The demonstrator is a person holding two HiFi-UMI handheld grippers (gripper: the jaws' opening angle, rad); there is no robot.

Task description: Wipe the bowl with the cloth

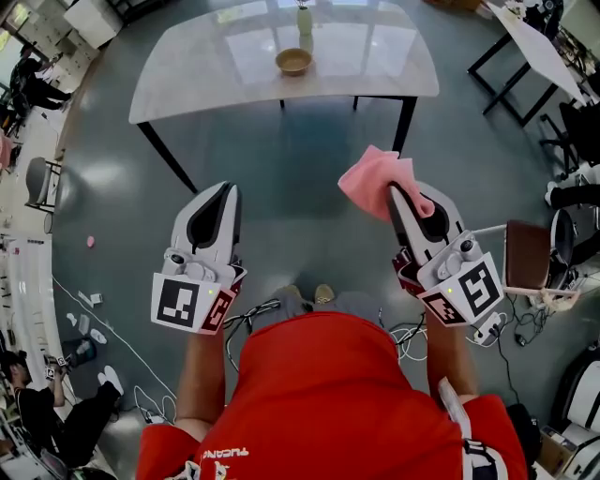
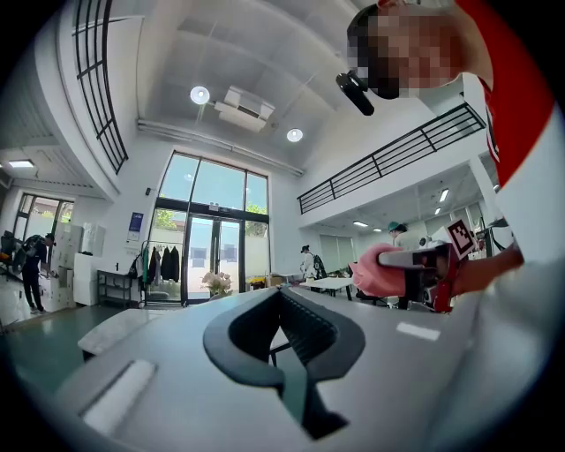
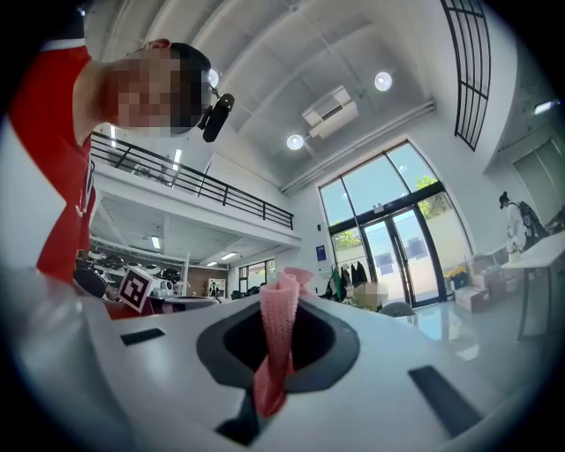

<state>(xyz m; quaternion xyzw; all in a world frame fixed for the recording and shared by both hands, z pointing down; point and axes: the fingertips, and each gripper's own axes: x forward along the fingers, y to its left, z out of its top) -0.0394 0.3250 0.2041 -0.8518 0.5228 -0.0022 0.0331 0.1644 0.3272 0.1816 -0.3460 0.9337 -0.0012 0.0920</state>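
A wooden bowl stands on the pale glossy table far ahead of me, beside a slim vase. My right gripper is held at chest height over the floor and is shut on a pink cloth. The cloth bunches out past the jaw tips. In the right gripper view the pink cloth runs as a folded strip between the closed jaws. My left gripper is level with the right one and is shut with nothing in it. From the left gripper view, the pink cloth shows at the right.
Grey-green floor lies between me and the table. A brown chair stands close on my right, and a white desk stands at the far right. Cables trail by my feet. A person sits low on the left.
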